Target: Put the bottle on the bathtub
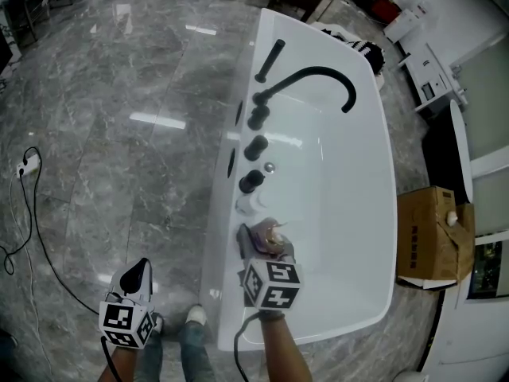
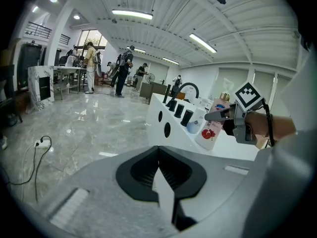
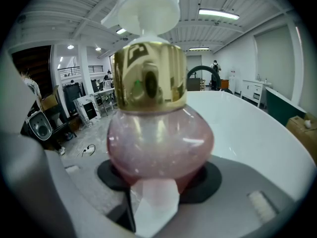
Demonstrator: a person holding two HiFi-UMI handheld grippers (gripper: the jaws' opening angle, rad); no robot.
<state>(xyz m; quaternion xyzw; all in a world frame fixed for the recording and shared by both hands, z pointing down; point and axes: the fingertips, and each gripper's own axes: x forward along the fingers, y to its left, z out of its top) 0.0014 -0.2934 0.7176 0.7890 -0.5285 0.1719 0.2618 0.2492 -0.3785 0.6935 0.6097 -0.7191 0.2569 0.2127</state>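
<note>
Got one white bathtub [image 1: 216, 253] taking up most of the shot, with one black arched faucet [image 1: 318, 74] on its rim. Two grippers. Right gripper [image 1: 264, 241] spread wide and clamped round the belly of the pink bottle [image 3: 158, 138], held upright at the rim just short of the knobs [image 1: 255, 148], presumably for setting down flat on its base. Can't tell whether touching yet. Left gripper [image 1: 137, 273] hanging low beside the tub, over the floor, jaws together and empty, probably just out of the way. One bottle, three knobs in a row.
</note>
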